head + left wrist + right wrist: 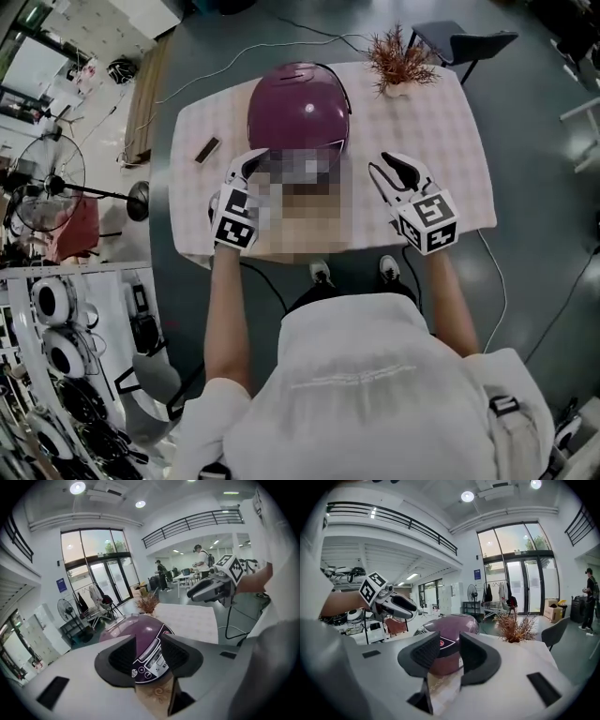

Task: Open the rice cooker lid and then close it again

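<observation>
Left gripper (149, 656): half open, empty, aimed down at the front control panel of the purple rice cooker (136, 629) just ahead of its jaws; lid (298, 108) down. Right gripper (450, 656): likewise partly open, gripping nothing, off to the cooker's right and clear of it. Ahead of the right gripper, on the same checked tablecloth (450, 141), a potted dried plant (398, 61). Left of the left gripper, a small dark bar (207, 149).
</observation>
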A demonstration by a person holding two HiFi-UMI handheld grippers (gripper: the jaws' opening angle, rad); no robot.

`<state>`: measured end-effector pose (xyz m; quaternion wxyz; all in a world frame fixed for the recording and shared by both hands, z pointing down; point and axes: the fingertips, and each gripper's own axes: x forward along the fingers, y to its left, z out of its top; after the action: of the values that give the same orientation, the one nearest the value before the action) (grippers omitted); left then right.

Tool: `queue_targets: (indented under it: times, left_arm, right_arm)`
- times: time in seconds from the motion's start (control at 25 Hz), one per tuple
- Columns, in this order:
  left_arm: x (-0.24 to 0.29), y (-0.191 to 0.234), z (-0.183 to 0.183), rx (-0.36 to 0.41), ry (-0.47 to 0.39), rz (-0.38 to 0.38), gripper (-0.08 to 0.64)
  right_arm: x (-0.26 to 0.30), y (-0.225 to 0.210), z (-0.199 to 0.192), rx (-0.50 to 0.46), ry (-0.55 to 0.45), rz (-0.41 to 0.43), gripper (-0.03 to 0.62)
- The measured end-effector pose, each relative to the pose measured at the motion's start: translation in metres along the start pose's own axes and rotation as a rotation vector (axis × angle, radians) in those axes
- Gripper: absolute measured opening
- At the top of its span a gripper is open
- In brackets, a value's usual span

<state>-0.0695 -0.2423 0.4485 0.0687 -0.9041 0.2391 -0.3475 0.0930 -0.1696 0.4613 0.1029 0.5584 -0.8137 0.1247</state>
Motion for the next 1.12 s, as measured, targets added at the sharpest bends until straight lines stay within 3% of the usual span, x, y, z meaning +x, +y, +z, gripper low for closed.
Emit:
queue_targets:
  times: [0.56,0.84,1.12]
  left_arm:
    - [0.060,-0.020,-0.020,0.234,0.118,-0.217,0.135]
    - [0.081,-0.025,-0.033,0.328,0.197,-0.245,0.087]
    - [0.087,-0.027,-0.044,0.367,0.266,-0.249,0.084]
  right_arm:
    - [0.008,-0.006,-0.006,0.057,0.054,-0.106,0.156]
    - [0.002,-0.010,-0.005,0.046,0.069,-0.120,0.156]
    - [-0.003,-0.015,-0.006,0.025,0.083,-0.114,0.156]
